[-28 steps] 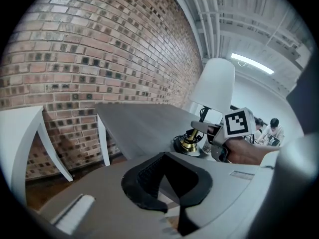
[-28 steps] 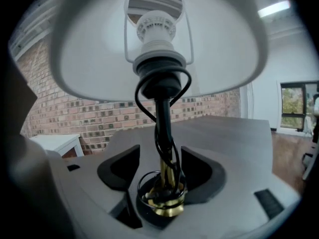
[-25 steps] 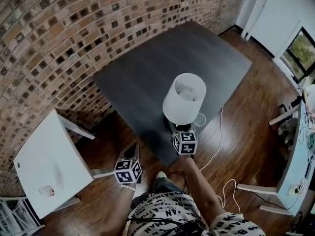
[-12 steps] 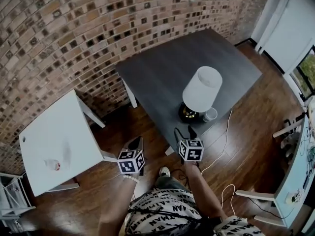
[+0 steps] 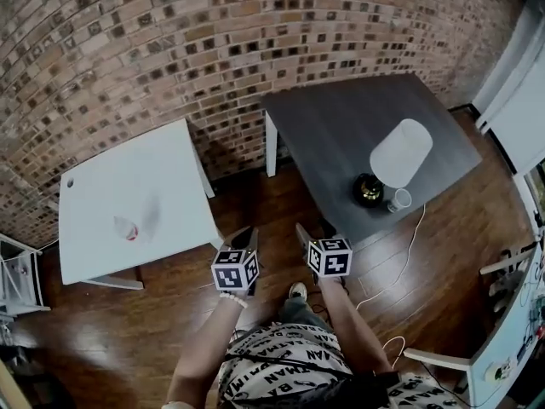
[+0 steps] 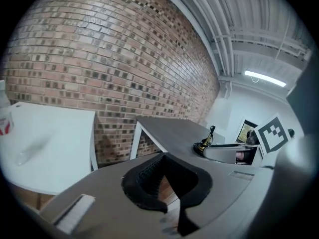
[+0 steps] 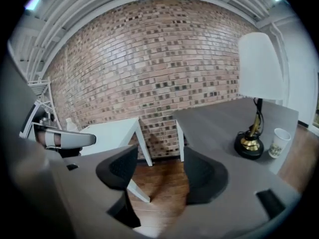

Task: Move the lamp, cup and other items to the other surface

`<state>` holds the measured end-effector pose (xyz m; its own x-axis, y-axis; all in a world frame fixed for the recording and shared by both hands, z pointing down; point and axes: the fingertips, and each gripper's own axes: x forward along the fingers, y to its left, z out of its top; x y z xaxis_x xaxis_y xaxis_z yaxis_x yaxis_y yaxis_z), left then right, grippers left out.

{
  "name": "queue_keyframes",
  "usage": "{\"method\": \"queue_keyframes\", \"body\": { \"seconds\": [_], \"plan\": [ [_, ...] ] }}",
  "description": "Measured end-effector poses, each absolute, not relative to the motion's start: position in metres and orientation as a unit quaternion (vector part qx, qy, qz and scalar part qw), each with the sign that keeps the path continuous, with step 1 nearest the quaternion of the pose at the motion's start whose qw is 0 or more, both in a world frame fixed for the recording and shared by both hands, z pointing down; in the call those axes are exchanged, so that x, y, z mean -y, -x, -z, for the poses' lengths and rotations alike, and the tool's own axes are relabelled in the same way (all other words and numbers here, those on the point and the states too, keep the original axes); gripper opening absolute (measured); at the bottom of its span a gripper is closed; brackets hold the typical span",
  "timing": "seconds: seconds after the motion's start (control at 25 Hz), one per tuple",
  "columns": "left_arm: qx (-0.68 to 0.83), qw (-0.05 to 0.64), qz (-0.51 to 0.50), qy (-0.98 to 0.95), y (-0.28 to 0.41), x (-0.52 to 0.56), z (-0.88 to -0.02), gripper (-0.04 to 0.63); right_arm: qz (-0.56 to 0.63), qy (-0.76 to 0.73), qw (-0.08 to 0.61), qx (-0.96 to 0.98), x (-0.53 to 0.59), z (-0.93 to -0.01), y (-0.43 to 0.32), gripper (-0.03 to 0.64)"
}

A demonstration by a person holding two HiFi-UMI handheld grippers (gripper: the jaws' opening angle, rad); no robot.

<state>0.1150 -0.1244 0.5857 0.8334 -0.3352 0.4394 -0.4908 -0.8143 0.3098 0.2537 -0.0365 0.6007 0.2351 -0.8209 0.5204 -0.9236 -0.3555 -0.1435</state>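
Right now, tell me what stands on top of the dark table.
On the dark table: a lamp and a white cup beside its base. The shade covers the tabletop beneath it.

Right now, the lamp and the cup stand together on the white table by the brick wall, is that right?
Not quite. The lamp and the cup stand together on the dark table by the brick wall, not on the white table beside it. The head view shows this.
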Motion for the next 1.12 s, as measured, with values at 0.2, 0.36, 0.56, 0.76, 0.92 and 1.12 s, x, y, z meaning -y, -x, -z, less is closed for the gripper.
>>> {"method": "queue_keyframes", "body": {
  "seconds": [0.2, 0.36, 0.56, 0.76, 0.92, 1.12],
  "plan": [
    [0.250, 0.213, -0.175, -0.928, -0.055, 0.134, -0.581, 0.000, -0.258, -0.745, 0.105, 0.607, 0.066, -0.593, -0.181, 0.302],
    [0.267, 0.217, -0.166, -0.924, -0.016, 0.138, -0.580, 0.000, -0.249, -0.724, 0.119, 0.632, 0.079, -0.588, -0.135, 0.302],
    [0.288, 0.226, -0.154, -0.918, 0.035, 0.141, -0.578, 0.000, -0.242, -0.697, 0.133, 0.662, 0.092, -0.587, -0.079, 0.302],
    [0.317, 0.243, -0.138, -0.906, 0.092, 0.135, -0.577, 0.000, -0.238, -0.667, 0.129, 0.694, 0.100, -0.580, -0.022, 0.303],
    [0.344, 0.255, -0.133, -0.894, 0.139, 0.134, -0.578, 0.000, -0.232, -0.654, 0.122, 0.710, 0.108, -0.575, 0.018, 0.305],
    [0.392, 0.269, -0.117, -0.872, 0.196, 0.144, -0.584, 0.000, -0.223, -0.615, 0.131, 0.745, 0.135, -0.573, 0.066, 0.342]
  ]
}}
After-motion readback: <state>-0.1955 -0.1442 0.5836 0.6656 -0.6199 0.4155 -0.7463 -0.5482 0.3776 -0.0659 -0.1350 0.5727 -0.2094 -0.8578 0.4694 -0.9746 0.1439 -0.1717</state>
